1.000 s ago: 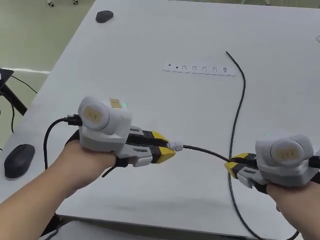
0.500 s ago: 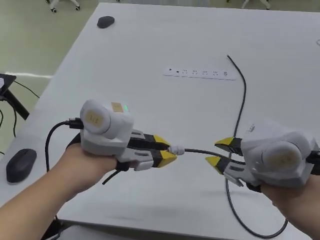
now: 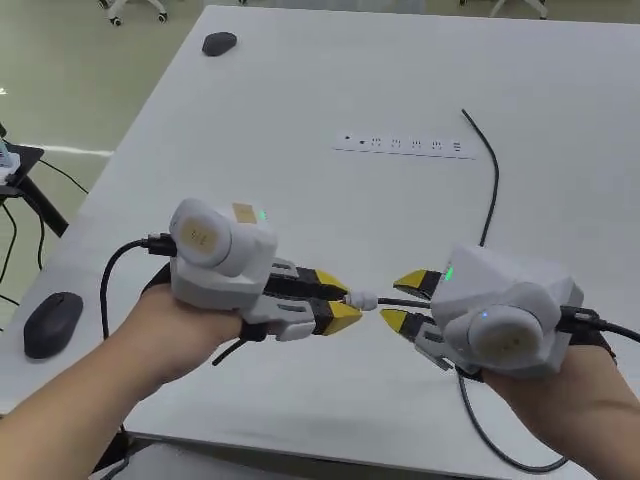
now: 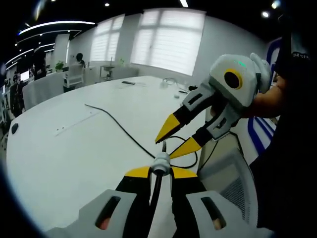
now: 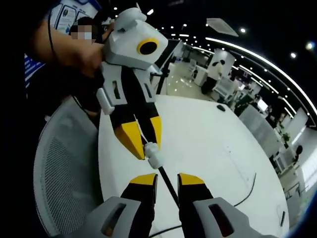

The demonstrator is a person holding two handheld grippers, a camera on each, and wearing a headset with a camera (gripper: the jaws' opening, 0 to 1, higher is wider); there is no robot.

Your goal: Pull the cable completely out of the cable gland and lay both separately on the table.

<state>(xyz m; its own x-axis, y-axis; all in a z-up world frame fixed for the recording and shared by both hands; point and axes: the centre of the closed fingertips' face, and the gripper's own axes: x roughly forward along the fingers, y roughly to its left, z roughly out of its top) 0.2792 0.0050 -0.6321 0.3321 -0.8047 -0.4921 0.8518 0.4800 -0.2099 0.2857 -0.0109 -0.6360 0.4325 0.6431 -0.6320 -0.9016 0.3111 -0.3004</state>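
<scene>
My left gripper [image 3: 350, 303] is shut on a small white cable gland [image 3: 362, 300], held above the table's near part. A black cable [image 3: 487, 215] leaves the gland, passes between the jaws of my right gripper [image 3: 394, 300], then loops down and runs back across the table [image 3: 300, 120]. The right gripper is open, its yellow tips astride the cable close to the gland. In the left gripper view the gland [image 4: 161, 161] sits clamped at the jaw tips. In the right gripper view the cable [image 5: 164, 174] runs between the parted jaws up to the gland [image 5: 152, 154].
A white power strip [image 3: 405, 145] lies mid-table beyond the grippers. A dark mouse [image 3: 219, 43] sits at the far left corner, another mouse [image 3: 52, 322] on a lower surface left. The table's front edge is just below my hands. A mesh chair [image 5: 64, 163] stands near.
The right gripper let go of the cable, opened, and slid left along it toward the gland. The left gripper has kept its hold on the gland.
</scene>
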